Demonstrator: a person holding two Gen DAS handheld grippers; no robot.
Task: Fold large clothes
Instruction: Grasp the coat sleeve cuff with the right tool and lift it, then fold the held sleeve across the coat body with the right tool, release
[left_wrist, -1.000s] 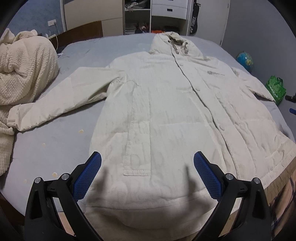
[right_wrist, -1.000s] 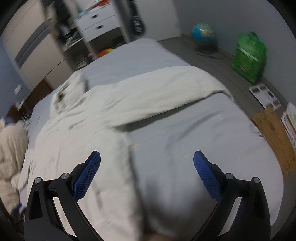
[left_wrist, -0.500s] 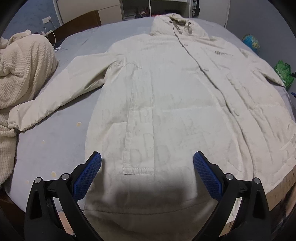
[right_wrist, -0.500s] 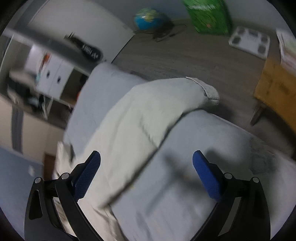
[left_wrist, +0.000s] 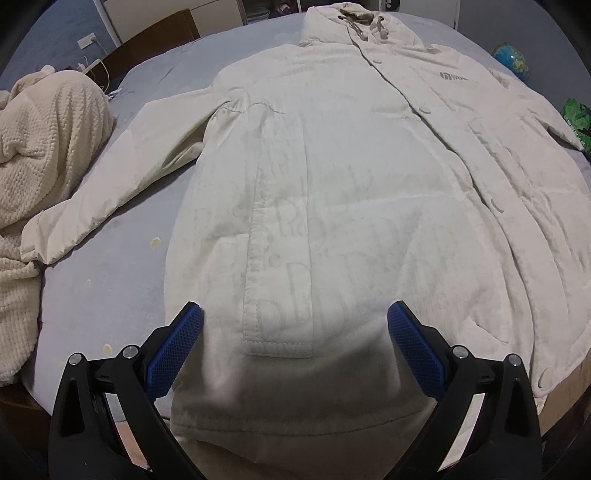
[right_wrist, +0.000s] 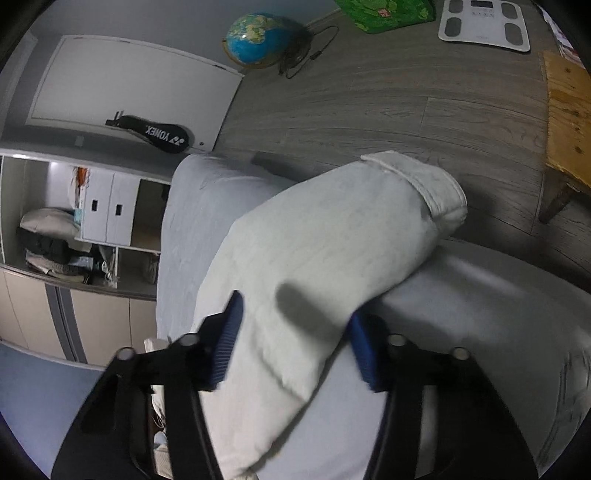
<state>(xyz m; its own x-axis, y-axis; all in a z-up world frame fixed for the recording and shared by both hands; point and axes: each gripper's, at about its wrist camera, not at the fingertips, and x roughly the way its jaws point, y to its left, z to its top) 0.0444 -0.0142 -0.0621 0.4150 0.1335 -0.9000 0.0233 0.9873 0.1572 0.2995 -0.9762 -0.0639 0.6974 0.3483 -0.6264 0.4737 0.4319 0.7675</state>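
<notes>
A long cream hooded coat (left_wrist: 332, 177) lies face up on the grey bed (left_wrist: 122, 266), hood at the far end, both sleeves spread out. My left gripper (left_wrist: 295, 339) is open and empty just above the coat's lower hem, near a pocket flap. In the right wrist view the coat's right sleeve (right_wrist: 332, 236) lies over the bed's side edge, cuff toward the floor. My right gripper (right_wrist: 295, 339) straddles this sleeve with its blue pads on either side, partly closed; the frame is blurred and I cannot tell if they press the cloth.
A cream knitted blanket (left_wrist: 44, 133) is heaped at the bed's left. On the floor at the right are a globe (right_wrist: 258, 33), a green bag (right_wrist: 384, 14), a white scale (right_wrist: 484, 22) and a wooden bench (right_wrist: 569, 118). Shelves (right_wrist: 92, 236) stand beyond the bed.
The left gripper moved lower and closer over the coat's hem. The right gripper swung onto the right sleeve and its jaws narrowed around it.
</notes>
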